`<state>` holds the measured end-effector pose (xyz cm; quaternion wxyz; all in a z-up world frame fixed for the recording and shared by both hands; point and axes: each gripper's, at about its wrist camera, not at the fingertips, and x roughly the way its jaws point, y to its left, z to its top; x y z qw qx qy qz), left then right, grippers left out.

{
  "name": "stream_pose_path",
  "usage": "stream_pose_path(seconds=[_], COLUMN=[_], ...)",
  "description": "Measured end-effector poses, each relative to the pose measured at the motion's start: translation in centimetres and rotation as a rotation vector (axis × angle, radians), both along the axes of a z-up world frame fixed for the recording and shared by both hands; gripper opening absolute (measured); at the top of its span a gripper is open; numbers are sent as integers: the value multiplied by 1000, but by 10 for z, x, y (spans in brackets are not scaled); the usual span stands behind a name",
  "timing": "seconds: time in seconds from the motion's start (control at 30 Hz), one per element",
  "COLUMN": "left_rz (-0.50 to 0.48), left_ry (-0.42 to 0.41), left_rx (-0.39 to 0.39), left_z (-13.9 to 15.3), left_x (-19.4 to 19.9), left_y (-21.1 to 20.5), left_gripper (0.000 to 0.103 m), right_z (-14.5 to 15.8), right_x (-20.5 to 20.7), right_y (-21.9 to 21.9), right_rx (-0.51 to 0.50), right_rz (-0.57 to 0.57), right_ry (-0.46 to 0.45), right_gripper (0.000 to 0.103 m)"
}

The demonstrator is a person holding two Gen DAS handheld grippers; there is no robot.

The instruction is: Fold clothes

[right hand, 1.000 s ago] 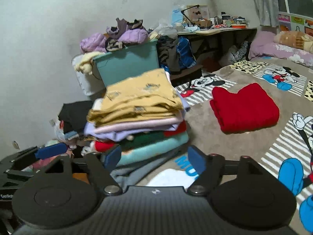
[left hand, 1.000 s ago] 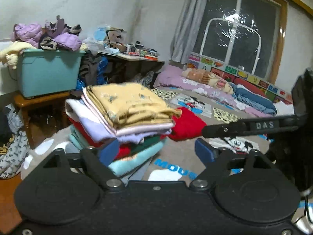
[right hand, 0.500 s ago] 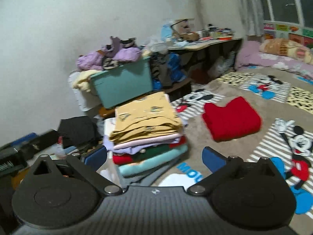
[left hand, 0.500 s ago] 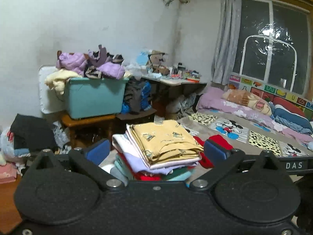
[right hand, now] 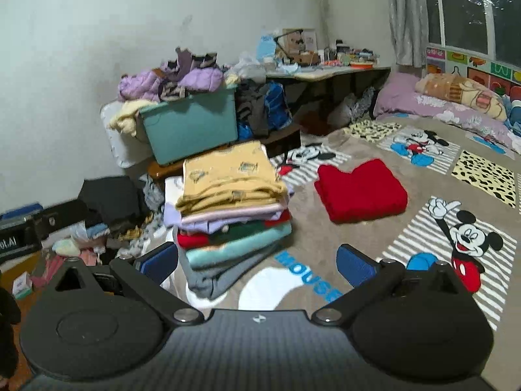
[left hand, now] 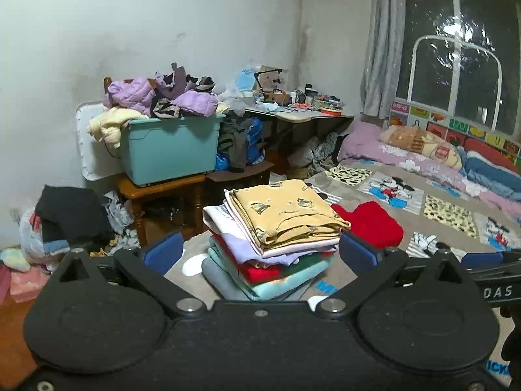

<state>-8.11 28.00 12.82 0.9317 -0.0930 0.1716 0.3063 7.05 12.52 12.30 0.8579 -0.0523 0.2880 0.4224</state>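
1. Right, we hold both tools up over the bed, the left gripper (left hand: 259, 252) and the right gripper (right hand: 257, 262) with jaws spread wide and nothing between the blue pads.
2. We see the stack of folded clothes (left hand: 273, 238) straight ahead and below, yellow shirt (right hand: 229, 176) on top.
3. We spot the folded red sweater (right hand: 361, 190) lying alone on the Mickey Mouse blanket (right hand: 358, 244), to the right of the stack, its long side running across our view.
4. We judge our right hand is nearer to it.
5. Unfolded laundry heaps in the teal bin (left hand: 172, 148) beyond, left of centre.
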Motion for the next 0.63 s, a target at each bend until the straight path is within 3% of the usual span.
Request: stream_pose_path(seconds=[0.27,0.63], left_rz=[6,6], left_ry=[31,10], left_rx=[56,58], left_z=[3,2], left_x=[-2,-10], left_y=[-10,-13], left_gripper=[103,103], right_z=[0,2], right_x=[-11,-17], right_y=[2,3], right_rx=[-22,-28], right_rz=[29,35], right_ry=[4,8], right_gripper=[103,103])
